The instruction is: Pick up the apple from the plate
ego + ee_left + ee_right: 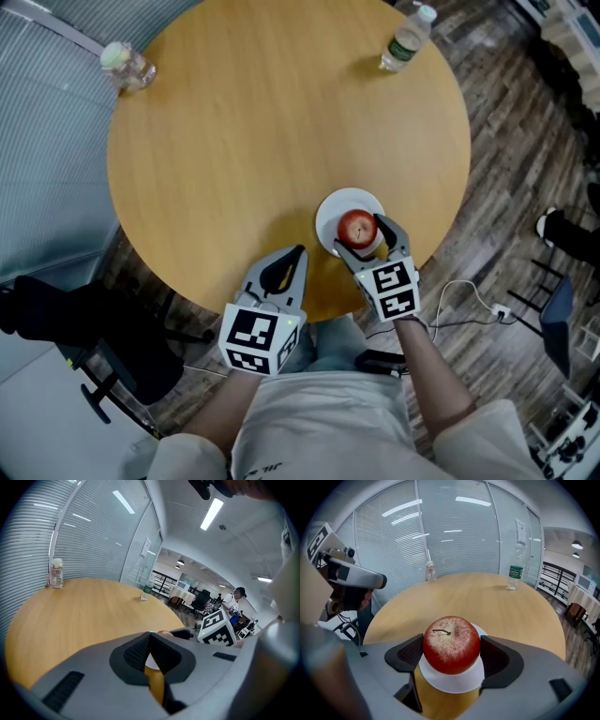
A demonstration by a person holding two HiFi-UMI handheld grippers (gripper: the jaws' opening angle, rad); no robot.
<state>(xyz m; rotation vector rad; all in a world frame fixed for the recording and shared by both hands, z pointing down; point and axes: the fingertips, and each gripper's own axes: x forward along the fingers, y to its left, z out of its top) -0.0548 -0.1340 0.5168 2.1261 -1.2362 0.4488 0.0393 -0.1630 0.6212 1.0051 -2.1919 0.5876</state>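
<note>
The apple sits on the white plate, right of centre and near the lower edge of the round table. The right gripper is the one on it. In the right gripper view the apple fills the gap between the two dark pads, which look pressed against its left and right sides, stem up, with the plate showing underneath. So the fruit lies straight ahead of this tool and appears pinched but not yet raised. From here the move looks to be a plain lift upward.

The left gripper rests at the table's lower edge, to the left and apart from the plate. Its jaws are pressed together with nothing between them.

A plastic bottle stands at the upper right of the table and a small jar at the upper left. Both are well apart from the plate, so nothing blocks the way.
</note>
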